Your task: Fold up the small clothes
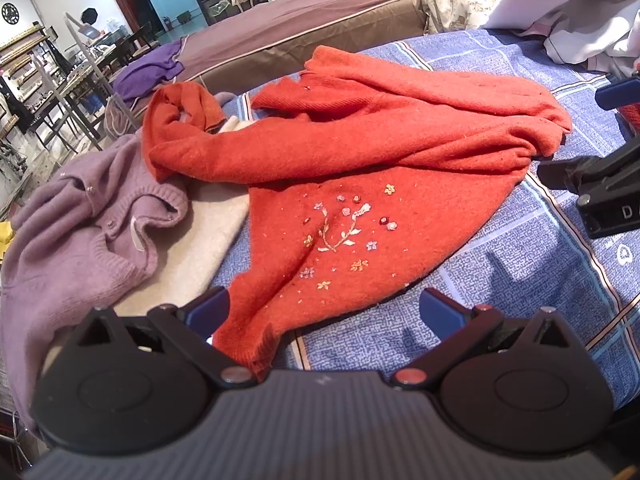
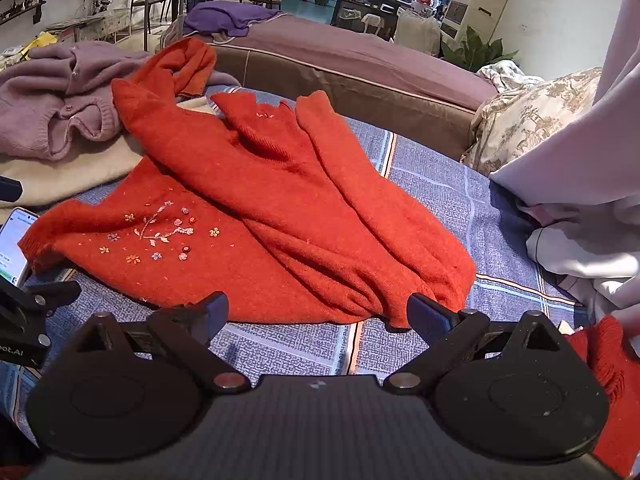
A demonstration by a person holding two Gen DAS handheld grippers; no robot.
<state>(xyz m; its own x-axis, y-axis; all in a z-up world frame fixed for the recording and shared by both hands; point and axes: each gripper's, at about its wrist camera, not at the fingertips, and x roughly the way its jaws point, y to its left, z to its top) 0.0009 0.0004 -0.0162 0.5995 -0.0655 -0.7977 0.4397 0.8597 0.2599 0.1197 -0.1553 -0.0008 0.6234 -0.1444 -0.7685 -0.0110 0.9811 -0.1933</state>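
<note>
Sweater (image 1: pixel 360 168) in orange-red wool lies crumpled on the blue checked cloth (image 1: pixel 540 264), and everything depends on how it lies between the two tools. Going from the left: a lilac cardigan (image 1: pixel 80 232) and a cream garment (image 1: pixel 216 224) sit at the left side, and one orange sleeve reaches over them. Then comes the left gripper (image 1: pixel 324 312), its jaws spread wide and holding nothing; the ribbed hem corner of the sweater lies just between its blue pads (image 1: pixel 208 312), touching or nearly touching the left one, I cannot say which. The embroidered flowers (image 1: pixel 344 228) are directly ahead of it. The long axis of the garment runs from this hem corner away and to the right, toward the bunched folds of the body and second sleeve. There the right gripper (image 2: pixel 320 312) waits, also spread open and empty, with the bunched far edge just in front of its right pad (image 2: pixel 430 316). So each tool is near its own end. I judge the next move needs a pinch at both ends to pull the sweater flat first.
</note>
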